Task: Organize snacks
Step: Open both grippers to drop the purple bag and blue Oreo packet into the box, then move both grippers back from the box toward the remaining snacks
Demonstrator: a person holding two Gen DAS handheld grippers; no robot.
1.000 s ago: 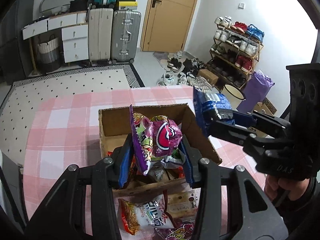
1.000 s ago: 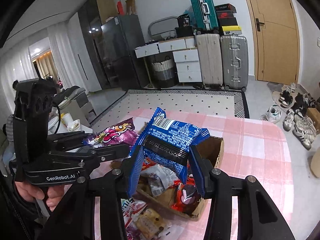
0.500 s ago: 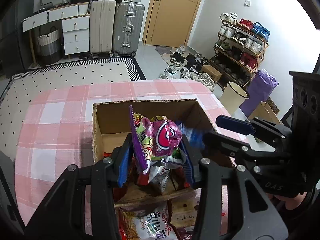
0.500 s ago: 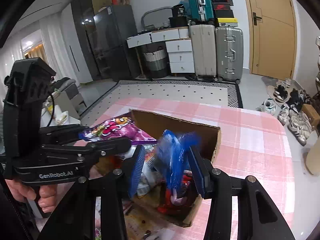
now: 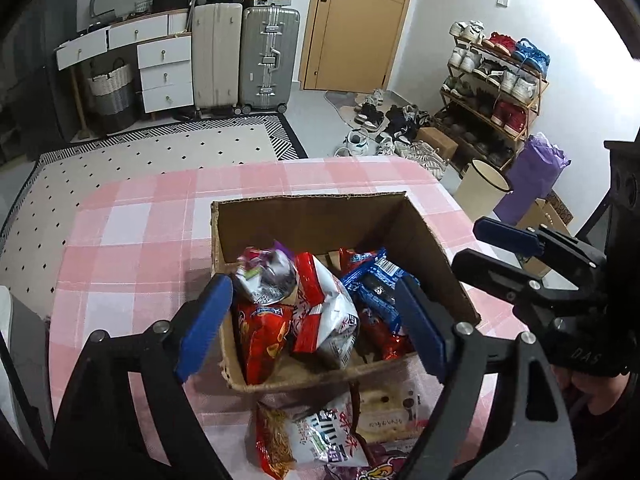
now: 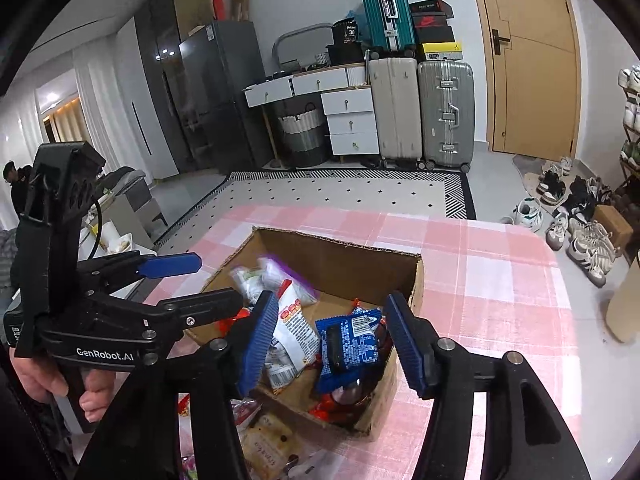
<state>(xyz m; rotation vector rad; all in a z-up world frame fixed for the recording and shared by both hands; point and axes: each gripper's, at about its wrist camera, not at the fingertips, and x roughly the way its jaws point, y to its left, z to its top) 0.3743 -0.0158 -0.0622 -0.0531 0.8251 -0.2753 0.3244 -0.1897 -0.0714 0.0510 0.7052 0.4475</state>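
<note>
An open cardboard box [image 5: 312, 202] [image 6: 340, 245] stands on the pink checked table. My left gripper [image 5: 312, 328] [image 6: 218, 280] hovers over its near left side, jaws opening, nothing pressed between the pads. A purple and silver packet [image 5: 264, 276] [image 6: 268, 276] lies blurred in the box beside a red and white packet [image 5: 324, 312]. My right gripper [image 6: 332, 344] [image 5: 470, 245] is over the box's right side, jaws opening. A blue packet [image 6: 352, 344] [image 5: 372, 280] rests loose on the snacks below them.
More snack packets [image 5: 316, 436] and a biscuit pack [image 5: 388, 408] lie on the table [image 5: 120, 240] in front of the box. A hand [image 6: 44, 376] holds the left gripper. Suitcases [image 5: 268, 56], a shoe rack [image 5: 492, 80] and a bin [image 5: 480, 188] stand beyond the table.
Both grippers sank over the box and spread their jaws. The purple packet left the left gripper and the blue packet left the right one; both now lie in the box.
</note>
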